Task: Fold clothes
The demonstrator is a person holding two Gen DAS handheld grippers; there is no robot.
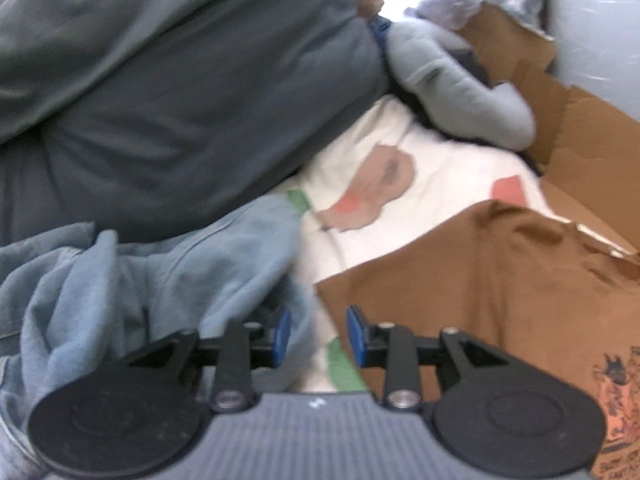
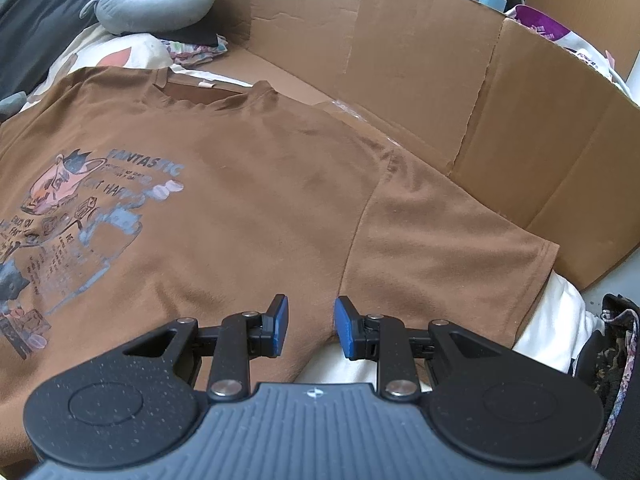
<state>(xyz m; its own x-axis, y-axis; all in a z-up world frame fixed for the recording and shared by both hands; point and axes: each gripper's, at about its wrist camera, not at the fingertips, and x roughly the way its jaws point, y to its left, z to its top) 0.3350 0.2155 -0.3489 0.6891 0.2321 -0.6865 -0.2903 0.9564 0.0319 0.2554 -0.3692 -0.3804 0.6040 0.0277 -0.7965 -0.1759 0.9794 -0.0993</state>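
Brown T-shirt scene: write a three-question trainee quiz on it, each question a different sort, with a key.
1. True or false: the brown T-shirt lies spread out, print side up.
2. Multiple choice: what stands behind the shirt in the right wrist view? A) a wooden shelf B) a cardboard wall C) a metal rack
3. Fill in: the right tool is ____ , with nothing between its pads.

Key: 1 true; 2 B; 3 open. The left tool is open too, between a light blue garment and the shirt's edge.
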